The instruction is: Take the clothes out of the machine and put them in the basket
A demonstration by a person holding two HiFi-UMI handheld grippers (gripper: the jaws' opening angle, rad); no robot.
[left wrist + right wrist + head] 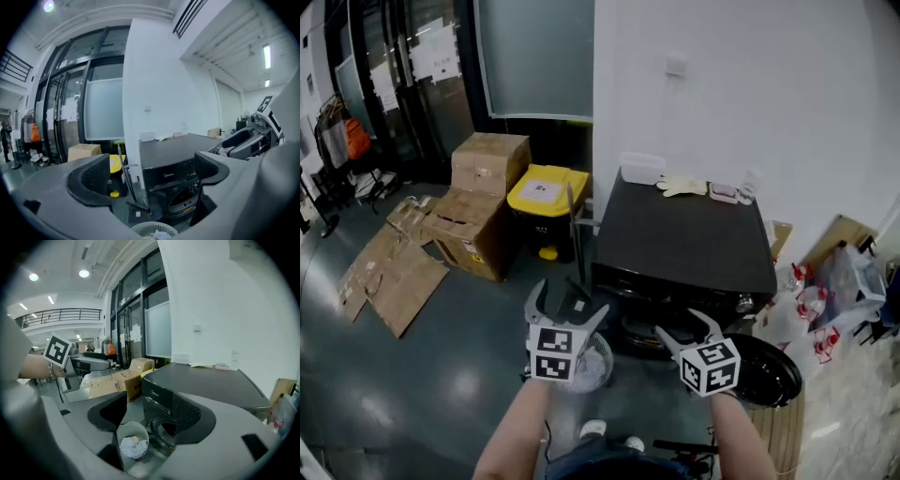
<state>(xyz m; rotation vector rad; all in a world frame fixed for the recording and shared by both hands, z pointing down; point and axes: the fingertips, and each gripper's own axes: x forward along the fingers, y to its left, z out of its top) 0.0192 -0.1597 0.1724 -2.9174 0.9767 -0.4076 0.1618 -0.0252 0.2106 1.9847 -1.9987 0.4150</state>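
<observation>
A black front-loading washing machine (684,239) stands against the white wall, its round door (764,370) swung open to the right. The white basket (589,364) sits on the floor before it, with pale clothes (132,446) inside. My left gripper (567,302) is raised over the basket, jaws open and empty. My right gripper (682,328) hovers by the drum opening (166,430), also open with nothing between its jaws. In the left gripper view the machine (168,173) shows between the open jaws of the left gripper (150,176). In the right gripper view the right gripper (150,416) frames the basket (132,439).
Cardboard boxes (487,164) and a yellow-lidded bin (546,192) stand left of the machine, with flattened cardboard (389,272) on the floor. A black pole (574,225) leans by the machine's left side. A white box (642,169) and gloves (682,186) lie on top. Plastic bags (825,291) crowd the right.
</observation>
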